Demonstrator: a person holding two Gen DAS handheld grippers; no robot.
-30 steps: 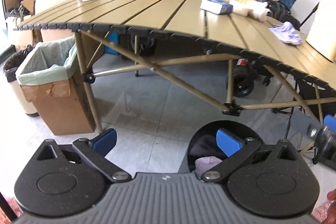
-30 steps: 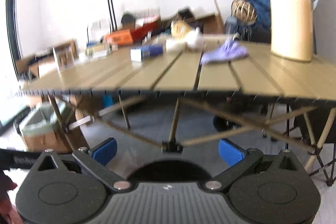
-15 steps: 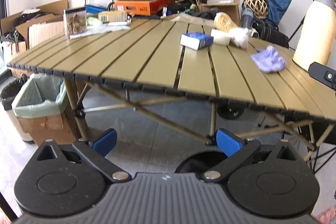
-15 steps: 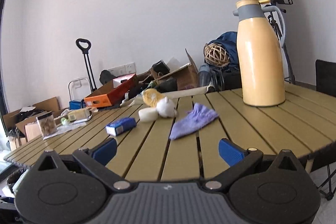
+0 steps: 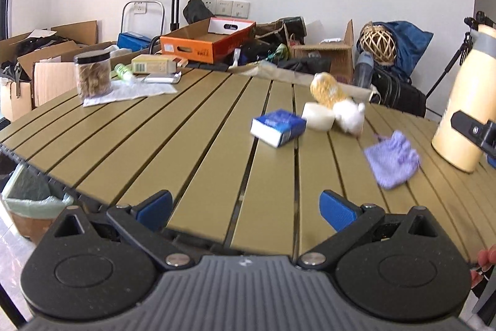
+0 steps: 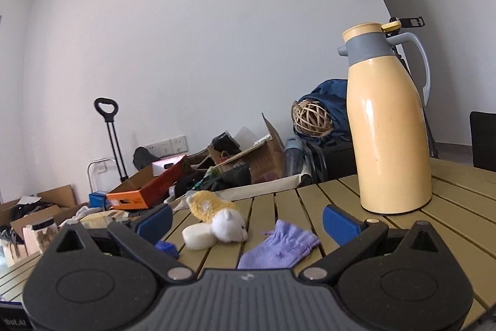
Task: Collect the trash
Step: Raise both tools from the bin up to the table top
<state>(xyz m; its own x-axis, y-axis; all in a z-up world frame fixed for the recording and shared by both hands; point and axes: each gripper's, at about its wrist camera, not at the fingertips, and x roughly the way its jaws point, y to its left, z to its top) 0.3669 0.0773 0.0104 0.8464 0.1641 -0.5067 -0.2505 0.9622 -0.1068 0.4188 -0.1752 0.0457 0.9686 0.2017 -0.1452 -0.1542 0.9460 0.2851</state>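
On the slatted olive table (image 5: 192, 145) lie a blue box (image 5: 277, 127), a white block (image 5: 318, 120), a yellow-and-white plush toy (image 5: 338, 103) and a crumpled purple cloth (image 5: 392, 163). My left gripper (image 5: 246, 211) is open over the table's near edge, holding nothing. My right gripper (image 6: 247, 222) is open and empty too, low over the table with the purple cloth (image 6: 280, 248) just beyond it and the plush toy (image 6: 220, 219) behind that. The edge of the right gripper also shows at the far right of the left wrist view.
A tall yellow thermos (image 6: 389, 132) stands at the right. A jar of snacks (image 5: 92, 74) on white paper and a small carton (image 5: 153, 64) are at the table's far left. A lined cardboard bin (image 5: 31, 203) stands on the floor, left. Boxes and bags crowd the wall.
Both grippers rose from below the table's edge to above its top and tilted up. The floor bin under the left gripper dropped out of view. Both stayed open.
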